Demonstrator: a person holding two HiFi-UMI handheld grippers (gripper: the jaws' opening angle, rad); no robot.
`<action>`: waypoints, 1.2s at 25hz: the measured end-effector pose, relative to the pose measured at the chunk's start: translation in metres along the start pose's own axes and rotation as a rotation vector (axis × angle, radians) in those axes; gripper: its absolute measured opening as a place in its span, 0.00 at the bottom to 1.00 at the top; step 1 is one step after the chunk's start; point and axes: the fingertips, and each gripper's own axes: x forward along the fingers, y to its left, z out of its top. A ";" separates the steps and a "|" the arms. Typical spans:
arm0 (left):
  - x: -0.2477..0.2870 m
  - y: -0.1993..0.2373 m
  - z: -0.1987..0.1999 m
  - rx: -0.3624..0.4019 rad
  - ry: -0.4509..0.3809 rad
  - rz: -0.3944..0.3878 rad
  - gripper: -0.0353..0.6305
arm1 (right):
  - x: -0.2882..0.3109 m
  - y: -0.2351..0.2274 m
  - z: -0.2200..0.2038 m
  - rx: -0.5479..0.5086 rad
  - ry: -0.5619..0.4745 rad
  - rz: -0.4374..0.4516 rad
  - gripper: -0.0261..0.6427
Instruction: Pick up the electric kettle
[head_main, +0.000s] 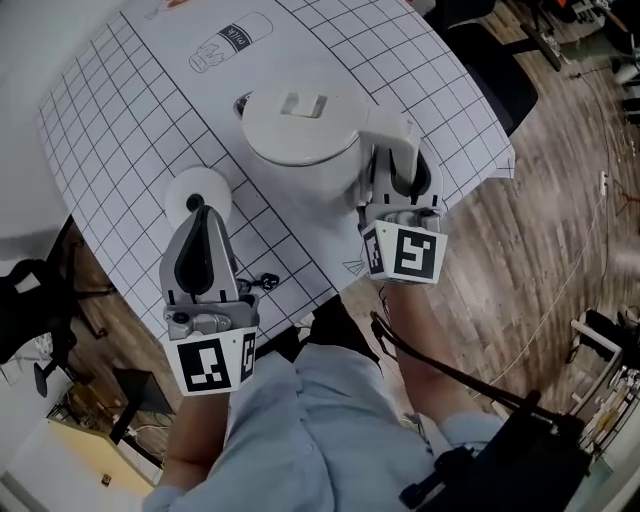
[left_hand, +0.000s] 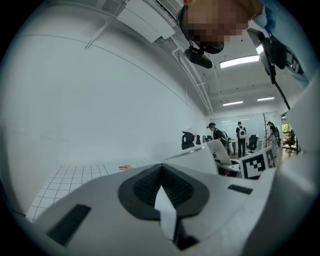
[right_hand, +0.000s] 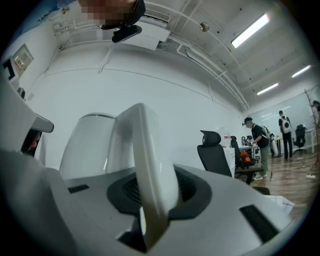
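A white electric kettle stands on the gridded mat, with its handle turned to the right. My right gripper is shut on that handle. In the right gripper view the handle runs upright between the two pads, in front of the kettle body. The round white kettle base with a dark centre lies to the kettle's left. My left gripper points at the base with its jaws together and nothing between them. Its pads meet along a seam.
A milk carton outline is drawn on the mat beyond the kettle. The table edge runs just right of my right gripper, with wood floor beyond. A small dark object lies near the front edge. People stand far off.
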 end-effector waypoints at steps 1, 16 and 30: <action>0.001 -0.001 -0.002 0.000 0.003 -0.002 0.05 | -0.001 -0.001 -0.001 0.007 -0.005 0.004 0.16; -0.006 -0.028 -0.004 0.035 0.019 -0.044 0.05 | -0.053 -0.008 -0.037 0.114 -0.009 -0.017 0.14; -0.034 -0.033 -0.004 0.054 0.017 -0.045 0.05 | -0.076 -0.008 -0.055 0.133 0.009 -0.110 0.21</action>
